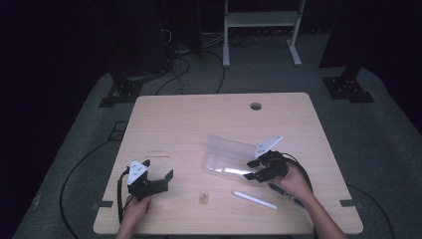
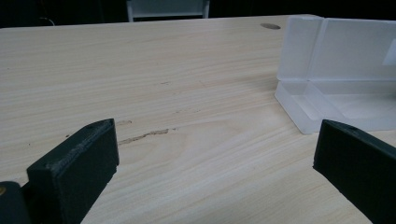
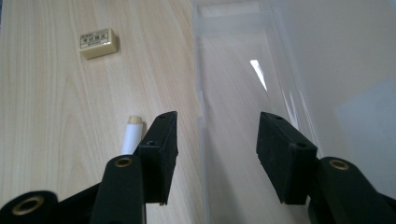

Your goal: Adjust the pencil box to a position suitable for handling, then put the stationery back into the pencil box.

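A clear plastic box (image 1: 226,157) with its lid raised lies right of the table's middle. My right gripper (image 1: 251,169) hovers at its right end, jaws open. In the right gripper view this gripper (image 3: 217,133) straddles the box's (image 3: 233,70) near wall without touching it. A white pen (image 3: 132,135) lies just left of the left jaw, and a small eraser (image 3: 97,43) lies farther off. My left gripper (image 1: 159,169) rests at the table's front left, open and holding nothing. In its own view the left gripper (image 2: 215,154) faces bare wood, with the box (image 2: 336,70) off to the right.
The white pen (image 1: 255,199) and a blue pen (image 1: 286,194) lie near the front edge by the right hand, and the eraser (image 1: 203,197) sits front centre. A cable hole (image 1: 256,106) marks the table's far side. Cables and a white rack (image 1: 261,20) stand on the floor beyond.
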`<act>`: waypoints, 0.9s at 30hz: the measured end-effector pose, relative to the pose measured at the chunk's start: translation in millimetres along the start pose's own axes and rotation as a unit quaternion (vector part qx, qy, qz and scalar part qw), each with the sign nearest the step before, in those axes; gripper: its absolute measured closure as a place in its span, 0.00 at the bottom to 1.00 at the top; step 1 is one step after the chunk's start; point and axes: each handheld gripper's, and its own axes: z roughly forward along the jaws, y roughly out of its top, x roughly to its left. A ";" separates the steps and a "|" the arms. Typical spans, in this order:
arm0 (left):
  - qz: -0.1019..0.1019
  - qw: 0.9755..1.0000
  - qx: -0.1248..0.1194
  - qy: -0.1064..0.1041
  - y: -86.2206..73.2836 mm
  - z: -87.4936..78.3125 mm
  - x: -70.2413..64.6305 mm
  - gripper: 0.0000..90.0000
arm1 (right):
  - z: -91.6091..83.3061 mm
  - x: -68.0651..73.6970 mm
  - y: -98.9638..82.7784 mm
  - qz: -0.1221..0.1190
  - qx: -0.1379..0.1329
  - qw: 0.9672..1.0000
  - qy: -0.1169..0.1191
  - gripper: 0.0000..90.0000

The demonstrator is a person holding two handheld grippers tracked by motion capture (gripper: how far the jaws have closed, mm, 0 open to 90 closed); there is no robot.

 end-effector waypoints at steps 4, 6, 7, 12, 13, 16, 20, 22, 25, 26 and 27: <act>0.003 1.000 0.001 0.001 0.0 0.0 -0.6 0.00 | -12.4 -1.2 -12.4 0.006 -0.006 1.000 -0.010 0.50; 0.005 1.000 0.001 0.001 -0.1 -0.1 -0.8 0.00 | -15.0 -0.9 -14.7 0.012 -0.006 1.000 -0.013 0.50; 0.005 1.000 0.000 0.001 0.0 -0.2 -0.8 0.00 | -17.3 -1.3 -17.1 0.010 -0.006 1.000 -0.017 0.49; 0.001 1.000 0.000 0.001 -0.1 -0.1 -0.2 0.00 | -29.8 -0.9 -28.4 0.021 -0.013 0.999 -0.028 0.47; 0.001 1.000 0.000 0.002 -0.1 -0.1 -0.2 0.00 | -32.0 -0.9 -30.8 0.020 -0.016 0.999 -0.030 0.47; 0.003 1.000 0.001 0.001 0.1 0.1 -0.3 0.00 | -38.5 1.1 -36.5 0.022 -0.018 0.999 -0.036 0.46; 0.005 1.000 0.000 0.002 0.0 -0.1 -0.9 0.00 | -46.4 4.6 -43.9 0.030 -0.025 0.998 -0.043 0.46; 0.007 1.000 0.001 0.002 0.0 -0.2 -1.2 0.00 | -47.9 5.8 -47.1 0.034 -0.026 0.998 -0.044 0.46; 0.008 1.000 0.001 0.001 0.0 0.0 -1.5 0.00 | -50.3 8.3 -53.0 0.036 -0.024 0.998 -0.049 0.46; 0.008 1.000 0.001 0.002 0.0 0.0 -1.5 0.00 | -51.2 8.7 -55.1 0.038 -0.026 0.998 -0.049 0.46; 0.008 1.000 0.001 0.002 0.0 0.0 -1.6 0.00 | -52.2 9.4 -57.1 0.039 -0.027 0.998 -0.050 0.46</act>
